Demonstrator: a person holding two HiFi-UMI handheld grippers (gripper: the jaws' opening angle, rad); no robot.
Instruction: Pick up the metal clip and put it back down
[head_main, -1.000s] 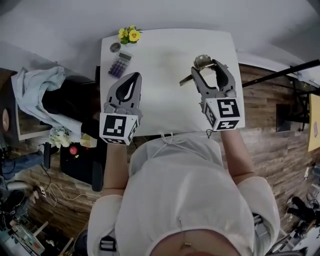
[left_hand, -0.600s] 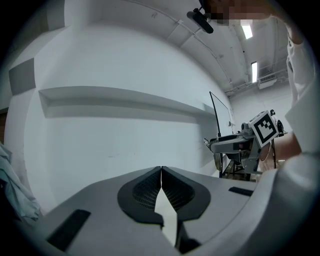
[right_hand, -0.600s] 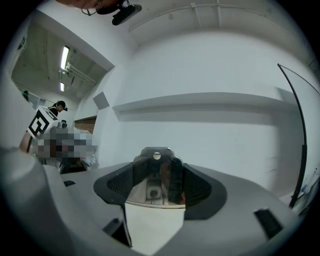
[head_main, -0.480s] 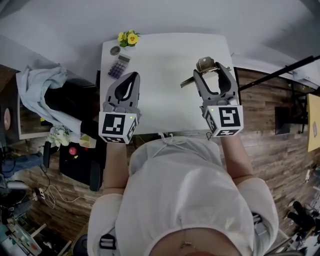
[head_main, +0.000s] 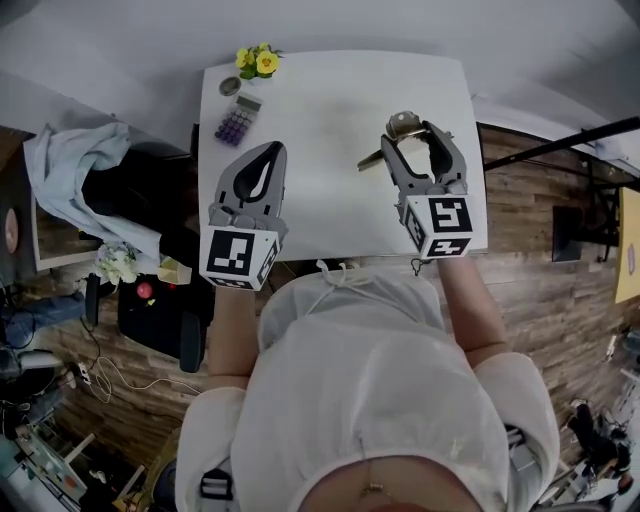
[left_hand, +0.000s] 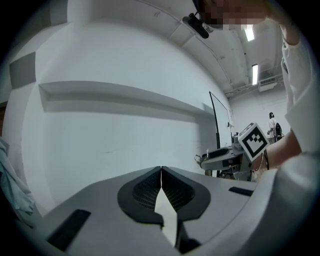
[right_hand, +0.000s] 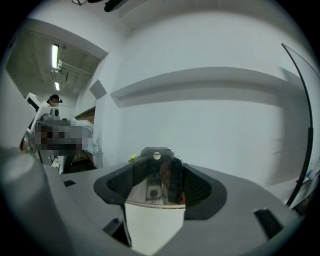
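Metal clip is pinched at the tips of the right gripper, over the right part of the white table. Left gripper is held with jaws pressed together, nothing between.

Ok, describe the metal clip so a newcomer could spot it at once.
Start at the white table; on its right side the right gripper is closed on the metal clip. It is the only shiny silver piece, with a thin arm sticking out leftward; the calculator and yellow flowers sit at the far left corner.
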